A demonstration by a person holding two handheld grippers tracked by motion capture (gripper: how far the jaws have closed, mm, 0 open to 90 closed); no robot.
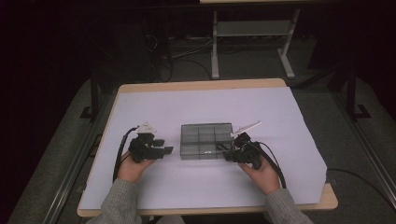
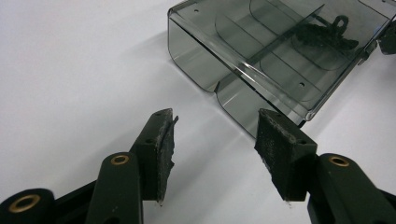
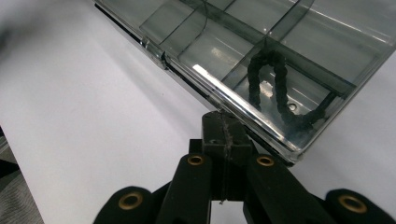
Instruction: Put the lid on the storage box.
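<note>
We kept our right gripper (image 3: 223, 135) with its jaws pressed together, tip against the near front edge of the smoky clear organizer box (image 1: 206, 140), which lay mid-table on the white sheet (image 1: 280, 112). Our left gripper (image 2: 215, 140) waited with jaws apart, just short of the box's side. Best, we judged, to brace that side before prying the lid, sparing the black cord (image 3: 275, 84) inside. We read no label or writing.

Covering most of the wooden table (image 1: 306, 205): a white paper sheet (image 1: 196, 105). On the grey carpet floor (image 1: 252, 60) beyond the far edge: white legs of a second table (image 1: 215, 46), with loose cables (image 1: 187, 49) to their left. Far background dark.
</note>
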